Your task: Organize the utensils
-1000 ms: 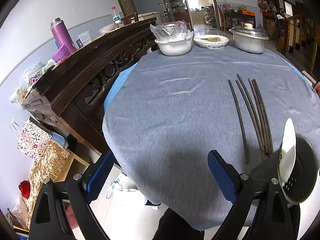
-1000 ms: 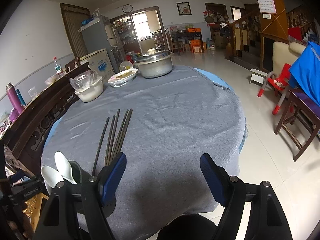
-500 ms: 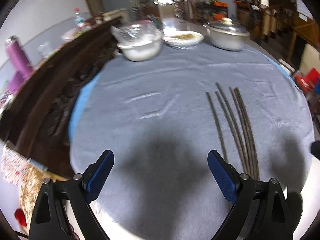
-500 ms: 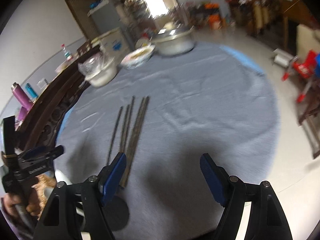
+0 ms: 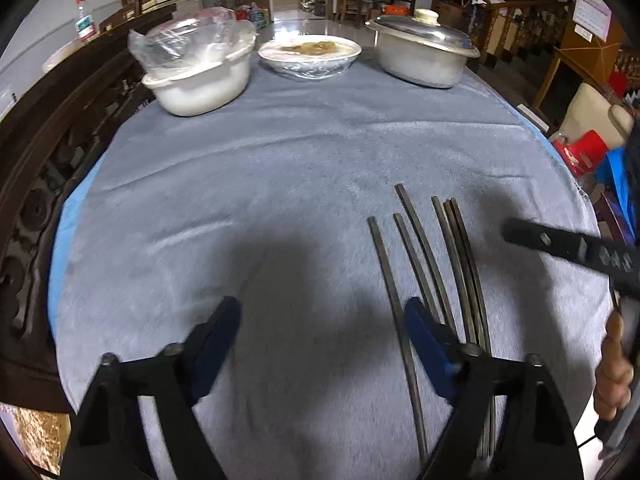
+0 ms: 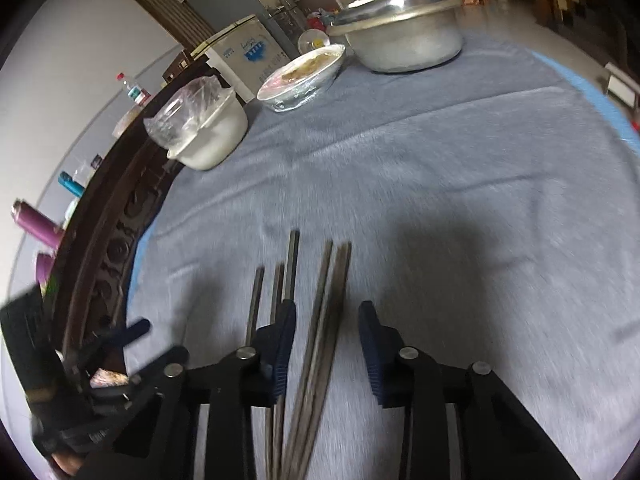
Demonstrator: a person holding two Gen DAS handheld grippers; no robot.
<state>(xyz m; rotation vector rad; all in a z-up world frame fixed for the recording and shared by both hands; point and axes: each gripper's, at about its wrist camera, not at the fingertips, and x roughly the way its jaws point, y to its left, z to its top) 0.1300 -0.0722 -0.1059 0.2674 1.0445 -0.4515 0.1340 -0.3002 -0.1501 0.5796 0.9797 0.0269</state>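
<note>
Your right gripper (image 6: 326, 344) has narrowed and dropped over the chopsticks (image 6: 320, 340) at lower centre of the desk (image 6: 460, 168), not yet clamped; your left gripper (image 5: 320, 344) stays apart, empty; pickup looks imminent.

Black angular frames with silver round screws at the joints; blue ribbed pads on left gripper (image 5: 320, 344) and right gripper (image 6: 326, 344); bare skin on right hand (image 5: 612, 376).
</note>
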